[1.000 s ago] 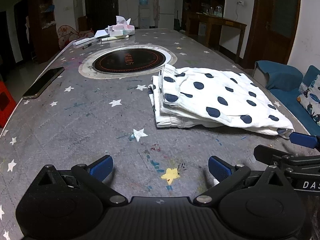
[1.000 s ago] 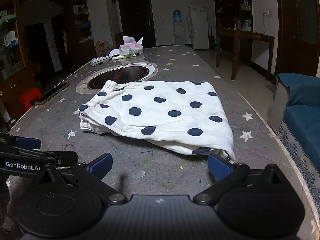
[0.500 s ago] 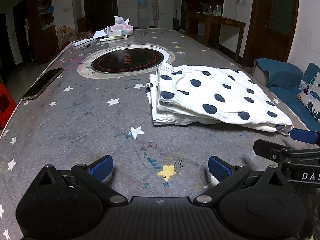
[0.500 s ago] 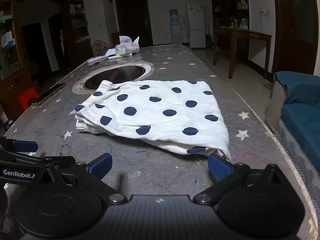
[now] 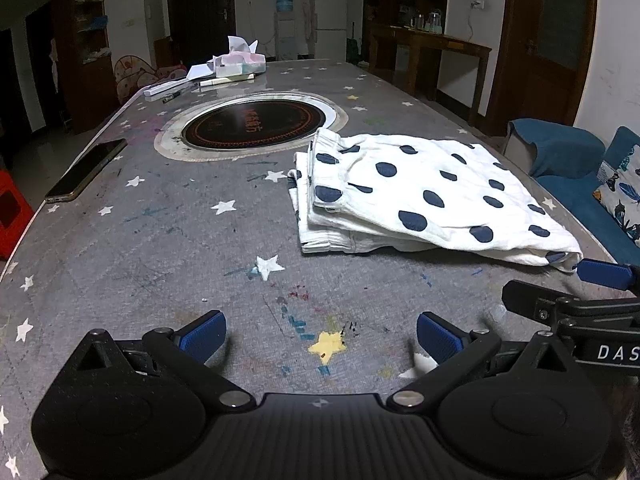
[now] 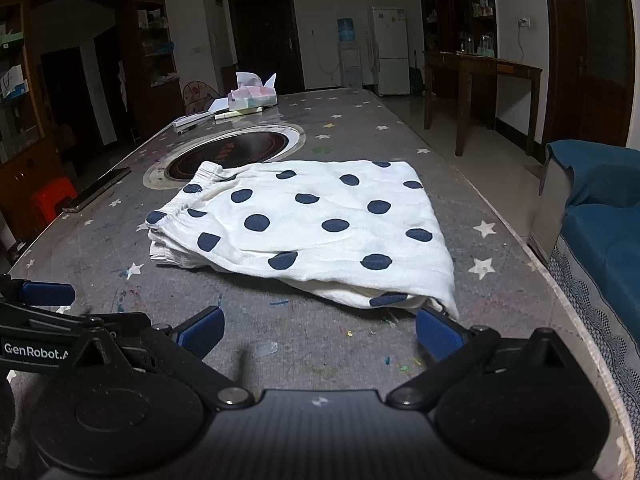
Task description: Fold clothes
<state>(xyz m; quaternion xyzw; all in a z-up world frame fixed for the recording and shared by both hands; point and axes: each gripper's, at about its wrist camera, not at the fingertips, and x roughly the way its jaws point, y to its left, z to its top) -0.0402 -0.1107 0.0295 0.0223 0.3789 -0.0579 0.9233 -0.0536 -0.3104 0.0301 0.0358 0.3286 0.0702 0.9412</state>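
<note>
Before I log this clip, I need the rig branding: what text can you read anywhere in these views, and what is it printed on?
"DAS": white letters on the black body of the right gripper, cut off at the edge of the left wrist view.
"GenRobot.A": white letters on the black body of the left gripper, cut off in the right wrist view.
Red characters on the round black cooktop set in the table: too blurred to read.

Soft, crinkled cotton-like cloth garment [image 6: 320,224]; matt, felt-like grey worktop [image 5: 160,248] cover; glossy black inset plate [image 5: 252,124].
</note>
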